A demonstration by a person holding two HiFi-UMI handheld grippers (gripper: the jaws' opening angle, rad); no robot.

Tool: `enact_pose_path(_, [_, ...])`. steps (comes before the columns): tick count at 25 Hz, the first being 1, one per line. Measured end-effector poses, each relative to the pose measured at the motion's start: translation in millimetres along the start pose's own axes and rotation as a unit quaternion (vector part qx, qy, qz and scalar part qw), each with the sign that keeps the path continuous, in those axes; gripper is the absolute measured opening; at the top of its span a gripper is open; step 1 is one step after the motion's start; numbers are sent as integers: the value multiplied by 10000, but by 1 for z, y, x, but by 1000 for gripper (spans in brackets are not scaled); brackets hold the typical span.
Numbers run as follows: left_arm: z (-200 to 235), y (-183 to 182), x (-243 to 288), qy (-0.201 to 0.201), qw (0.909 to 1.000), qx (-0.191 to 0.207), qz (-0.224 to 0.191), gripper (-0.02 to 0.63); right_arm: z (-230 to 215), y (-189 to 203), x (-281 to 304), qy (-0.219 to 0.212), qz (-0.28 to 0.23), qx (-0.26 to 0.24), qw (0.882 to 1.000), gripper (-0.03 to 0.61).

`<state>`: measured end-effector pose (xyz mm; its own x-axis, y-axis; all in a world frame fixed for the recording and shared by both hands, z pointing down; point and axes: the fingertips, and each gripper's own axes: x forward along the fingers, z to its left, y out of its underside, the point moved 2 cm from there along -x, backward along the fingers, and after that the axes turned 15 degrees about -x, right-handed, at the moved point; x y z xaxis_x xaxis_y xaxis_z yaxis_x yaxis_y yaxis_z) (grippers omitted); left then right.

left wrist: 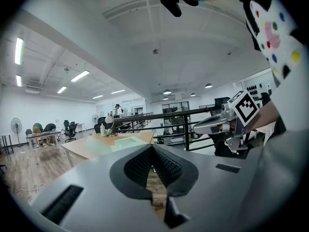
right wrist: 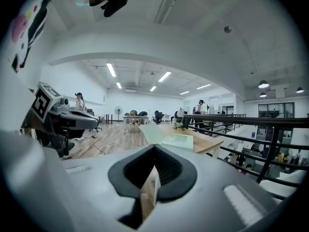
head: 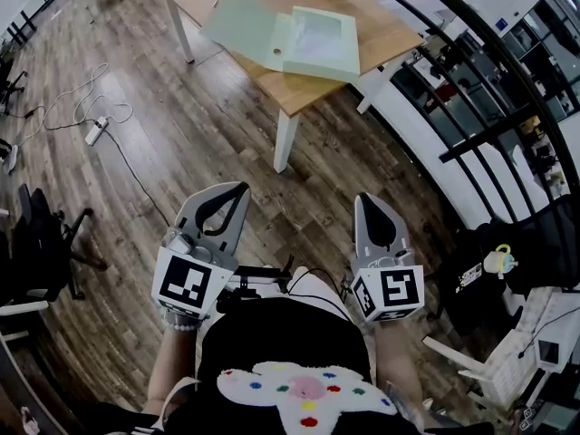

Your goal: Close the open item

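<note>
A pale green box file (head: 304,39) lies open on the wooden table (head: 385,39), its flat lid (head: 237,24) spread to the left of its tray. It also shows far off as the box file (left wrist: 126,142) and the box file (right wrist: 177,141) in the two gripper views. My left gripper (head: 237,191) is held low in front of the person's body, well short of the table, shut with nothing in it. My right gripper (head: 370,201) sits beside it at about the same height, also shut and empty. Each gripper view shows the jaws closed together.
The table's white legs (head: 285,141) stand on the wood floor between me and the file. A black metal railing (head: 494,80) runs along the right. A power strip with cables (head: 95,130) lies on the floor at left; black office chairs (head: 41,243) stand at the left edge.
</note>
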<state>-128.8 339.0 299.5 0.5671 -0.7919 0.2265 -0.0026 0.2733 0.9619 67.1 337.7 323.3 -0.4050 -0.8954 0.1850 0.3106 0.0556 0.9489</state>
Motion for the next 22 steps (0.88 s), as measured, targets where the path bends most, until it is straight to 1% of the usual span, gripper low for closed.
enact_pose_path(7, [6, 0, -11, 160, 9998, 121, -20, 5, 12, -5, -5, 182, -30, -38, 9998, 8])
enact_pose_path(13, [8, 1, -17, 252, 9995, 193, -90, 5, 21, 0, -18, 352, 12, 58, 9994, 8])
enact_pose_path(17, [6, 1, -16, 290, 9994, 177, -120, 5, 20, 1, -23, 403, 54, 28, 9992, 8])
enact_pose_path(22, [10, 0, -10, 267, 9994, 159, -128, 5, 13, 0, -14, 391, 44, -11, 9992, 8])
